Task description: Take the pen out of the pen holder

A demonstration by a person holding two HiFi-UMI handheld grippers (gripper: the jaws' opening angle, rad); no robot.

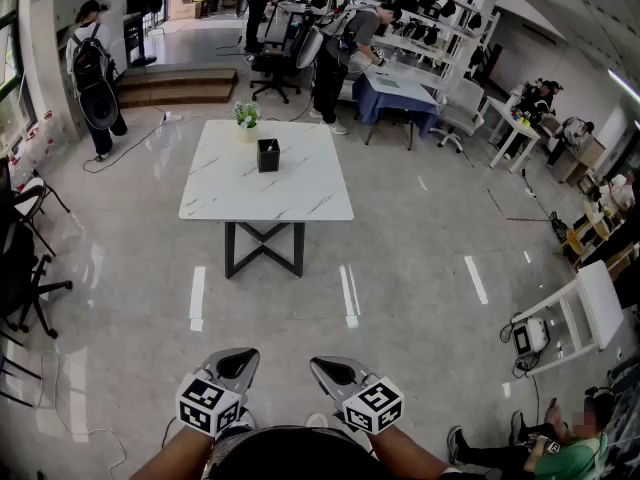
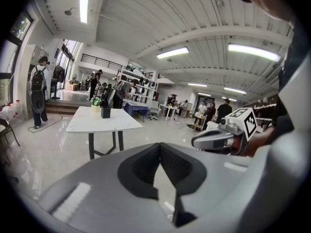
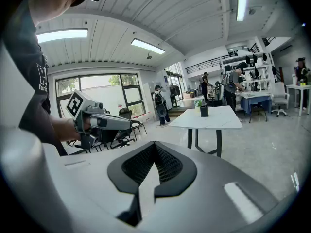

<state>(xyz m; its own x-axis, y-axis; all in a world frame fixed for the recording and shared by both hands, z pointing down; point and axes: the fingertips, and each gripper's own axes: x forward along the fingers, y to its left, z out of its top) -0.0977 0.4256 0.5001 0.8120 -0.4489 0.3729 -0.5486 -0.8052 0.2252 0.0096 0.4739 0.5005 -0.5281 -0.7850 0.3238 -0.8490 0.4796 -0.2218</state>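
The black pen holder [image 1: 268, 155] stands near the far edge of a white marble table [image 1: 300, 198], several steps ahead of me. It also shows small in the left gripper view [image 2: 105, 112] and the right gripper view [image 3: 204, 111]. Any pen in it is too small to make out. My left gripper [image 1: 240, 358] and right gripper [image 1: 323, 367] are held close to my body, far from the table. Both are shut with nothing between the jaws [image 2: 159, 147] [image 3: 155, 144]. Each gripper appears in the other's view: the right [image 2: 216, 139], the left [image 3: 109, 123].
A small potted plant [image 1: 247, 116] stands behind the holder. Black chairs [image 1: 25, 268] line the left. A white rack [image 1: 580, 313] lies at the right. Several people stand at the back, by a blue-clothed table [image 1: 395, 88]. A person [image 1: 560, 453] sits on the floor, bottom right.
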